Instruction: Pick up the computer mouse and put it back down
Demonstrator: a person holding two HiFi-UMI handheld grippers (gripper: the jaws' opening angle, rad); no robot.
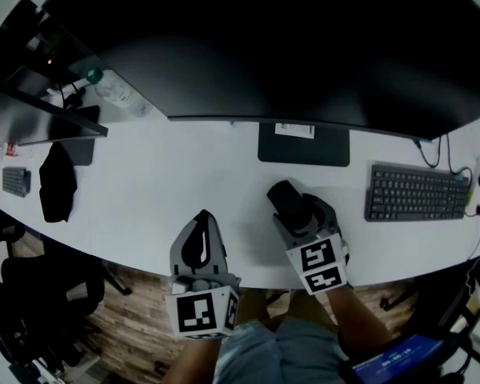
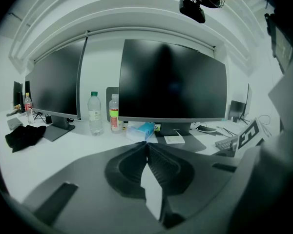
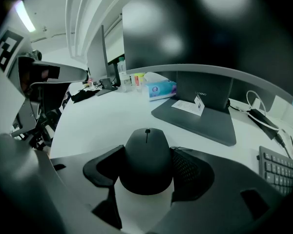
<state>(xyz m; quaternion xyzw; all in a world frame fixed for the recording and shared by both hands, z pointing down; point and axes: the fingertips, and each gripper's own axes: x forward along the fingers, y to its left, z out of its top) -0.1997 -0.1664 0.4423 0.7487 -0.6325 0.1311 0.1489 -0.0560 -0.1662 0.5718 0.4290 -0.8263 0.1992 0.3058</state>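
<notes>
A smooth white curved desk (image 1: 144, 182) carries everything. At the left, the left gripper (image 2: 146, 145) has its matt grey ribbed jaws pressed tip to tip, with nothing between them. The right gripper (image 1: 298, 210) stands wide, pads clamped on both flanks of the rounded matt black computer mouse (image 3: 146, 156), low over the desk before the flat dark monitor base (image 1: 304, 144). Whether the mouse touches the desk cannot be told. Only the left gripper view shows the clear plastic water bottle (image 2: 94, 113); the head view shows the whole dark keyboard (image 1: 416, 193).
</notes>
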